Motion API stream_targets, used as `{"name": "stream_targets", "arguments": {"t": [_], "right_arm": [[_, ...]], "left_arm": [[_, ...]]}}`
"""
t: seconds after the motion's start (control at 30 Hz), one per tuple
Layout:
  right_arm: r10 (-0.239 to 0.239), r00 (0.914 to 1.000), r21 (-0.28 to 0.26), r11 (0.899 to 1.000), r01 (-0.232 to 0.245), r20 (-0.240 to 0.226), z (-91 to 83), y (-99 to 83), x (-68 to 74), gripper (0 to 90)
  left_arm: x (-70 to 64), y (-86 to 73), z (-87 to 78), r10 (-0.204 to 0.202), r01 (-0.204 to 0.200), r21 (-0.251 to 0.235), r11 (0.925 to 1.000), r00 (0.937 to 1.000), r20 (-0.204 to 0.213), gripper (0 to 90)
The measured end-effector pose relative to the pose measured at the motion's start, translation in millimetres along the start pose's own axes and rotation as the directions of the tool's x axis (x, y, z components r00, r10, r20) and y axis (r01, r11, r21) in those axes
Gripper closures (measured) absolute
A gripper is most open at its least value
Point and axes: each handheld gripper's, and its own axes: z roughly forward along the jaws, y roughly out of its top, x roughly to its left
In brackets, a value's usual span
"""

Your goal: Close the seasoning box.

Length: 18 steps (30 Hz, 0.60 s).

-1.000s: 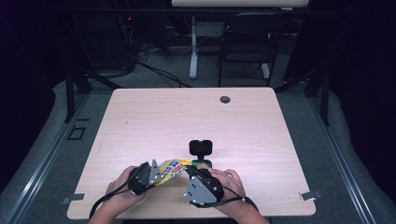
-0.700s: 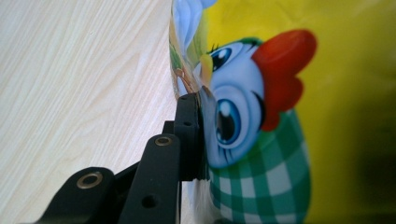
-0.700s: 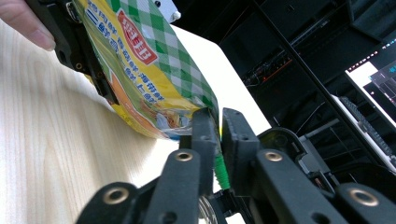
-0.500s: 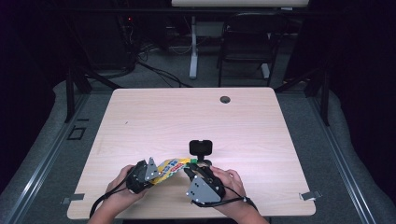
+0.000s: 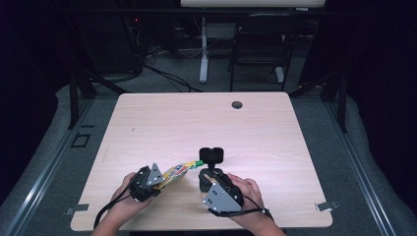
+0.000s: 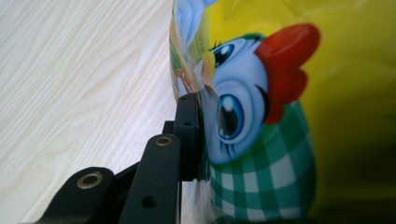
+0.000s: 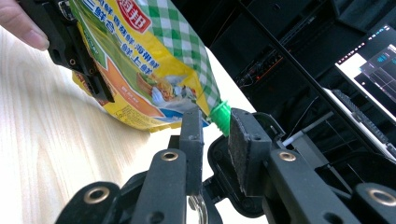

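Left gripper [image 5: 158,178] clamps the pouch's [image 5: 178,170] bottom end, holding it tilted above the table's [image 5: 162,123] near edge. Right gripper [image 7: 215,133], jaws parted, brackets the green cap [image 7: 221,117]; contact unclear. Black stand [image 5: 211,156] sits just beyond. Left gripper's far jaw is hidden behind the pouch.

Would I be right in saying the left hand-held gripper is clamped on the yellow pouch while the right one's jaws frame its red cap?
Not quite: the cap is green, not red, as the right gripper view shows. The rest holds: the left hand-held gripper is clamped on the yellow pouch, and the jaws of the right hand-held gripper frame the cap.
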Motion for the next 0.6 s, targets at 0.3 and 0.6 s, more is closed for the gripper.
{"name": "stream_targets", "arguments": {"t": [0.3, 0.6], "right_arm": [[0.01, 0.9999, 0.007, 1.0, -0.01, 0.006, -1.6, -2.0, -1.9, 75.4], [0.015, 0.9999, 0.017, 1.0, -0.015, 0.001, -1.5, -4.7, -1.1, 75.4]], "left_arm": [[4.9, -3.6, 0.4, -0.042, 0.042, -0.024, 0.9988, 0.9989, 0.02, 75.2], [9.3, -5.9, 0.9, -0.072, 0.073, -0.03, 0.9969, 0.9971, 0.023, 75.2]]}}
